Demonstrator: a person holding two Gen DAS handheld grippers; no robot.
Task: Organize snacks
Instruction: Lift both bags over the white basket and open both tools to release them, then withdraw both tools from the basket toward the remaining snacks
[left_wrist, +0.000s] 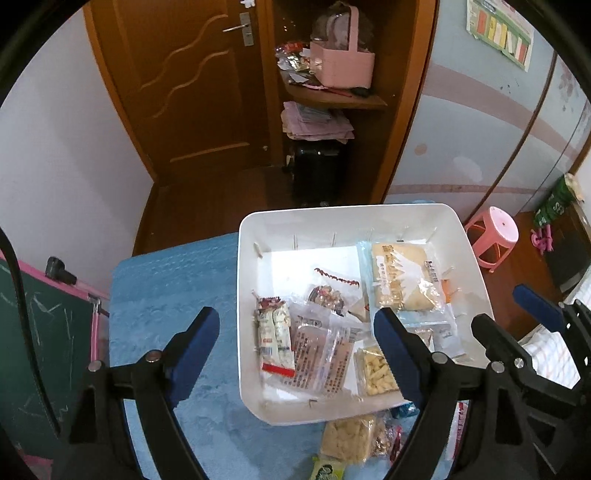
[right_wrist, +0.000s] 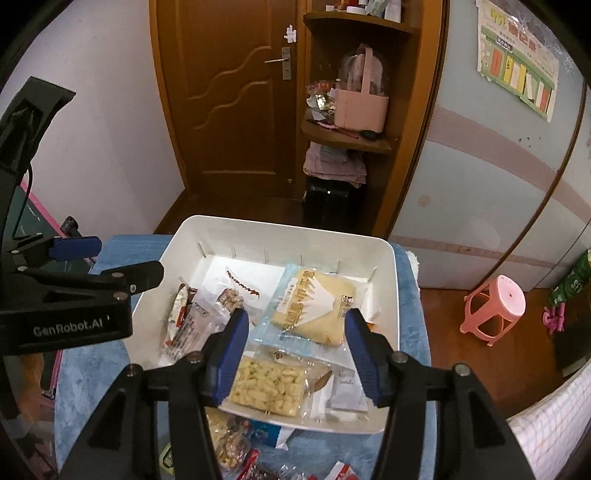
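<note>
A white plastic bin (left_wrist: 369, 218) (right_wrist: 391, 280) stands on a blue towel (left_wrist: 166, 295) and holds several snack packets. Among them are a large blue-edged packet of yellow cake (left_wrist: 402, 280) (right_wrist: 314, 306), a clear bag of pale puffs (left_wrist: 373, 373) (right_wrist: 269, 384) and a red-and-white stick pack (left_wrist: 275, 332). My left gripper (left_wrist: 295, 343) hangs open over the bin's left half with nothing gripped. My right gripper (right_wrist: 298, 339) is open above the puffs bag, pads clear of it. More packets (left_wrist: 347, 435) (right_wrist: 229, 439) lie loose on the towel in front of the bin.
A green chalkboard with a pink frame (left_wrist: 40, 332) stands at the left. A pink stool (left_wrist: 495, 232) (right_wrist: 498, 306) is on the wooden floor to the right. Behind are a wooden door (left_wrist: 192, 85), a corner shelf with a pink basket (left_wrist: 343, 62) and a black suitcase (left_wrist: 317, 173).
</note>
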